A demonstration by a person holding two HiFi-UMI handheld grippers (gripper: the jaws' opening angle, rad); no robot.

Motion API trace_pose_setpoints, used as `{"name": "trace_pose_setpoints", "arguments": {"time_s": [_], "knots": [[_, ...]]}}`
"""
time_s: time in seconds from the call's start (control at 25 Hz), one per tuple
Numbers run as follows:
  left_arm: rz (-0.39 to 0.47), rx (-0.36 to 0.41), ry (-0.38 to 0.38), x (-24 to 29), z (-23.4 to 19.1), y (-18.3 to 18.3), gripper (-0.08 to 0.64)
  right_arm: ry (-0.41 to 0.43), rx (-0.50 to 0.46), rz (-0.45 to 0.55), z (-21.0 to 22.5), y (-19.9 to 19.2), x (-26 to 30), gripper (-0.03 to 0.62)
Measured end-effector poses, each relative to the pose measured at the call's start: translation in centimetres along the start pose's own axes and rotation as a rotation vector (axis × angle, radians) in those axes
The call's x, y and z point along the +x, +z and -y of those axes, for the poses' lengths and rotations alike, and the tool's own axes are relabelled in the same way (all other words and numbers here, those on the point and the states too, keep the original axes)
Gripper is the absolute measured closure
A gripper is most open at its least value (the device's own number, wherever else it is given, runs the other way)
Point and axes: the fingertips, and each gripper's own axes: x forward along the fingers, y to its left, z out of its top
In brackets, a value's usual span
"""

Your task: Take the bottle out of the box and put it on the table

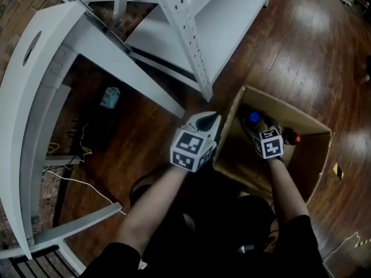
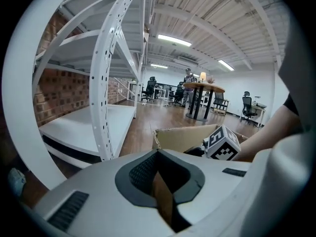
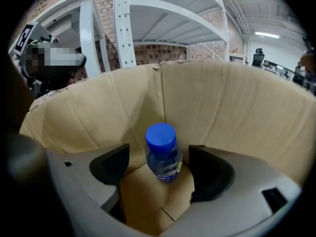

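An open cardboard box point(image 1: 301, 127) stands on the dark wooden floor. Inside it a clear bottle point(image 3: 161, 154) with a blue cap point(image 1: 254, 118) stands upright near the far wall point(image 3: 222, 107). My right gripper point(image 3: 160, 168) reaches down into the box point(image 1: 258, 128), open, with a jaw on each side of the bottle's neck; neither pad touches it. My left gripper point(image 1: 210, 122) is at the box's left wall, its jaws shut on the cardboard edge point(image 2: 163, 201). The bottle's lower body is hidden behind the right gripper.
A white metal shelving rack point(image 1: 191, 33) stands just beyond the box, and a curved white frame point(image 1: 35, 97) runs along the left. A small teal thing point(image 1: 109, 97) and cables point(image 1: 81, 146) lie on the floor. A round high table point(image 2: 202, 88) stands far off.
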Motion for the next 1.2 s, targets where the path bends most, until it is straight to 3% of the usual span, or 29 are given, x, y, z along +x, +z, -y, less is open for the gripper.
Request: {"name": "trace_pose_setpoints", "arguments": {"time_s": [0.4,0.72,0.96,1.2], "knots": [[-0.041,0.015,0.067,-1.1,-1.8,-1.3,0.555,0.031,0.052,-0.016,1.2,-1.5,5.3,0.204],[-0.071,0.022,0.076,-1.4,-2.0,-1.9,0.555,0.052,0.057,-0.04,0.8,-2.6,7.6,0.198],[-0.065,0.006,0.06,-1.1,-1.3,-1.3,0.555,0.06,0.046,-0.089,0.5,-3.3,7.0,0.213],[-0.041,0.03,0.039,-1.8,-1.0,1.1,0.555,0.072,-0.006,-0.053,-1.5,-0.4,3.6,0.213]]}}
